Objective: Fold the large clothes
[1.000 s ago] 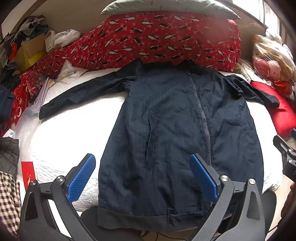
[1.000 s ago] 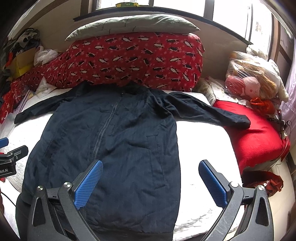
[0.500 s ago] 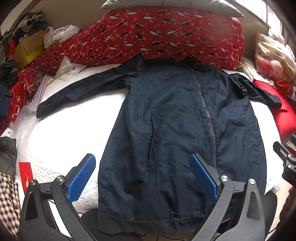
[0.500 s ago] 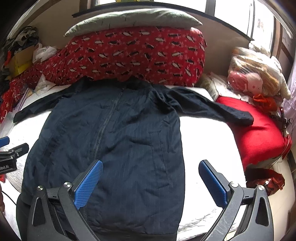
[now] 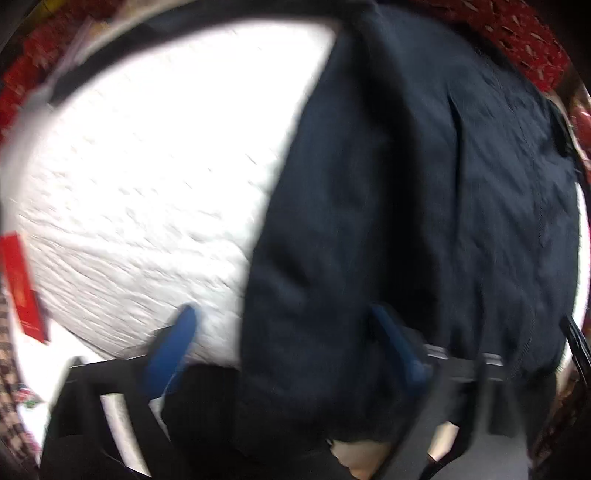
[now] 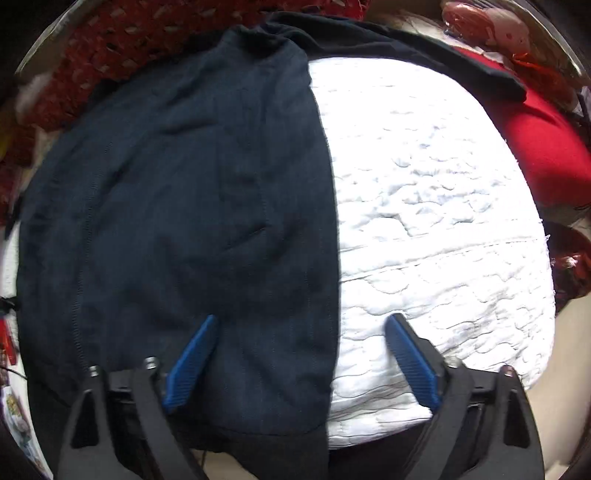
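A large dark navy zip jacket (image 6: pixel 177 206) lies flat, front up, on a white quilted bed (image 6: pixel 436 229). Its right sleeve (image 6: pixel 443 59) stretches toward a red cushion. In the blurred left wrist view the jacket (image 5: pixel 424 221) fills the right half and its left sleeve (image 5: pixel 110 59) runs along the top. My left gripper (image 5: pixel 291 339) is open, low over the jacket's left bottom edge. My right gripper (image 6: pixel 306 347) is open, low over the jacket's right bottom edge. Neither holds cloth.
A red patterned duvet (image 6: pixel 122 40) lies behind the jacket's collar. A red cushion (image 6: pixel 546 140) and a pink soft toy (image 6: pixel 487 26) sit at the right. A red card (image 5: pixel 20 284) lies at the bed's left edge. The bed's front edge (image 6: pixel 424 424) is just below my right gripper.
Both grippers have dropped down and forward, close to the jacket's bottom hem. The left wrist view is blurred from motion. The jacket has not moved.
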